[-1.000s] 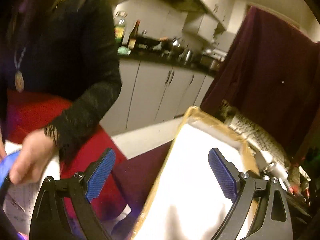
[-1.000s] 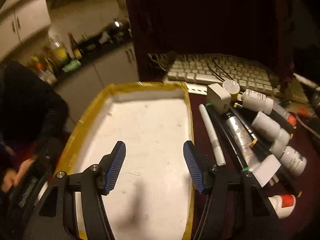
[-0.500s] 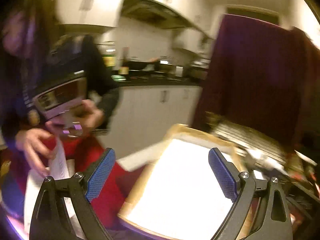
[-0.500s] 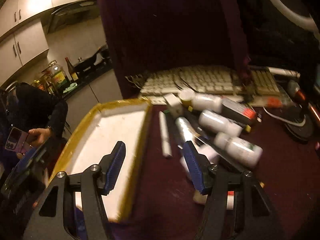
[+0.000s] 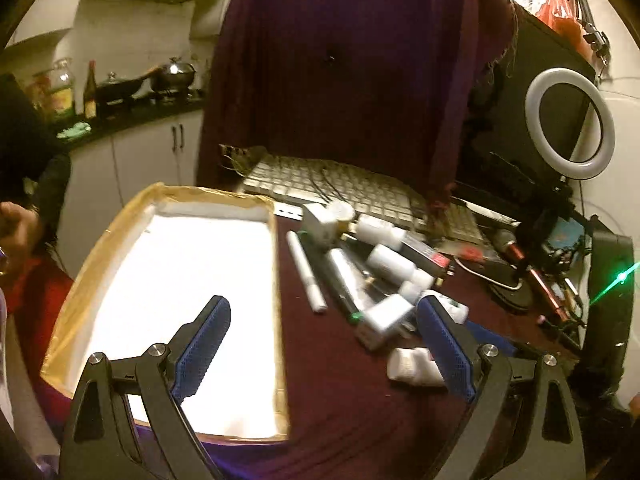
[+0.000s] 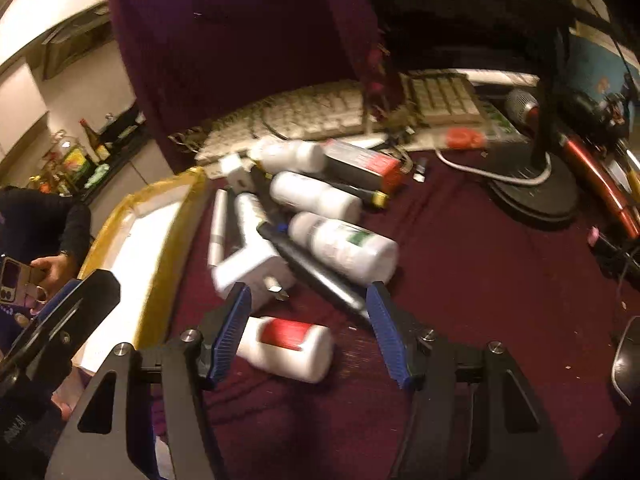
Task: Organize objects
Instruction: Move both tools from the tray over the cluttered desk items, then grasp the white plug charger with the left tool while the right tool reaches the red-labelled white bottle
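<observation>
- The left gripper (image 5: 322,346) is released, its blue-padded jaws spread wide with nothing between them; it hangs over the right rim of the tray (image 5: 276,280) and the maroon cloth of the worktop (image 5: 344,400).
- The right gripper (image 6: 308,330) is likewise released and grips nothing; the red-labelled white bottle (image 6: 286,346) lies on its side on the cloth between and just ahead of the jaws, its left end close beside the left pad; whether it touches the pad I cannot tell.
- The tray is shallow, white inside with a yellow-brown taped rim; it sits on the left part of the worktop; its floor is glared out in the left view.
- The objects to organize lie in a loose heap on the cloth just right of the tray: a white marker (image 5: 306,272) nearest the tray rim; a white plug adapter (image 6: 250,268) at the near end of the heap; a green-labelled white bottle (image 6: 344,246) on its side to the adapter's right; two more white bottles behind it; a grey box with a red end (image 6: 362,164) farther back; dark pens run under the pile.
- A beige keyboard (image 5: 340,188) lies behind the heap, partly under a hanging maroon cloth (image 5: 340,60); a ring light (image 5: 570,124) stands to the right on a round black base (image 6: 534,196).
- Kitchen cabinets and bottles show far left; another person's hand holds a phone (image 6: 12,280) at the left edge of the right view.
</observation>
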Action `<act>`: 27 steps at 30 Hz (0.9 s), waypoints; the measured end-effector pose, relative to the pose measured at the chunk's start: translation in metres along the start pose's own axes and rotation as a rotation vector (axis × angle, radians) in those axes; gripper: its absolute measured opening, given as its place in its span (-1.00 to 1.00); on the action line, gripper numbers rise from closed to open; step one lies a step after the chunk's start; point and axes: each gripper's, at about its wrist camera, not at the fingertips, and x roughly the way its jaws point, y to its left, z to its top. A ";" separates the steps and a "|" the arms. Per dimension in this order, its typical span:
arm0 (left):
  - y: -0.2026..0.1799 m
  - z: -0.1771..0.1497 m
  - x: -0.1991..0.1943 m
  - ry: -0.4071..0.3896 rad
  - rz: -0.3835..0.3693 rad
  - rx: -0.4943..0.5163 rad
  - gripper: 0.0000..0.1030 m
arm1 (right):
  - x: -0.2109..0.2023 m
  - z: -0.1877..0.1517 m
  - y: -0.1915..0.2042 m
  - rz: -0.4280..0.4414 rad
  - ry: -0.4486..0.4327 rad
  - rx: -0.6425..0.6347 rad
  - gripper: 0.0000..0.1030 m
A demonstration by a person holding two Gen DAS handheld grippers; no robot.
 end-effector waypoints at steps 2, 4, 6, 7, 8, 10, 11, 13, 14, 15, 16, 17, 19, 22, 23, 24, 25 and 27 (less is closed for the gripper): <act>-0.012 0.000 0.005 0.004 0.010 0.021 0.77 | 0.002 0.000 -0.007 -0.022 0.012 0.015 0.15; -0.013 -0.001 0.008 0.017 0.015 0.035 0.77 | 0.005 0.000 -0.015 -0.031 0.027 0.029 0.15; -0.015 -0.004 0.016 0.059 -0.012 0.050 0.77 | 0.006 0.000 -0.021 -0.036 0.039 0.049 0.15; -0.015 -0.006 0.019 0.081 -0.043 0.049 0.77 | 0.006 0.000 -0.023 -0.031 0.043 0.057 0.15; -0.018 -0.005 0.021 0.093 -0.062 0.049 0.77 | 0.006 0.000 -0.025 -0.027 0.046 0.061 0.15; -0.023 -0.006 0.029 0.121 -0.072 0.048 0.77 | 0.004 0.000 -0.028 -0.016 0.044 0.068 0.15; -0.024 -0.007 0.032 0.137 -0.086 0.041 0.77 | 0.002 -0.001 -0.027 -0.015 0.043 0.064 0.15; -0.025 -0.010 0.039 0.174 -0.099 0.023 0.77 | 0.000 -0.002 -0.027 -0.026 0.041 0.055 0.15; -0.024 -0.012 0.042 0.195 -0.108 0.001 0.77 | -0.001 -0.002 -0.027 -0.026 0.040 0.056 0.15; -0.022 -0.013 0.043 0.205 -0.115 -0.014 0.77 | 0.000 -0.004 -0.029 -0.025 0.046 0.059 0.15; -0.020 -0.014 0.044 0.217 -0.124 -0.035 0.77 | 0.000 -0.004 -0.029 -0.025 0.049 0.062 0.15; -0.019 -0.014 0.045 0.223 -0.129 -0.041 0.77 | 0.000 -0.005 -0.029 -0.025 0.051 0.063 0.15; -0.020 -0.015 0.045 0.229 -0.133 -0.034 0.77 | -0.001 -0.007 -0.030 -0.028 0.051 0.060 0.15; -0.017 -0.017 0.045 0.231 -0.117 -0.017 0.77 | -0.005 -0.008 -0.029 -0.019 0.042 0.042 0.15; -0.015 -0.018 0.045 0.234 -0.131 -0.011 0.77 | -0.007 -0.009 -0.028 -0.016 0.035 0.031 0.15; -0.014 -0.018 0.045 0.235 -0.137 -0.003 0.77 | -0.008 -0.009 -0.027 -0.014 0.031 0.022 0.15; -0.013 -0.018 0.044 0.234 -0.140 0.005 0.77 | -0.009 -0.009 -0.026 -0.010 0.030 0.016 0.15; -0.012 -0.020 0.043 0.233 -0.134 0.025 0.77 | -0.011 -0.009 -0.026 0.008 0.026 0.010 0.15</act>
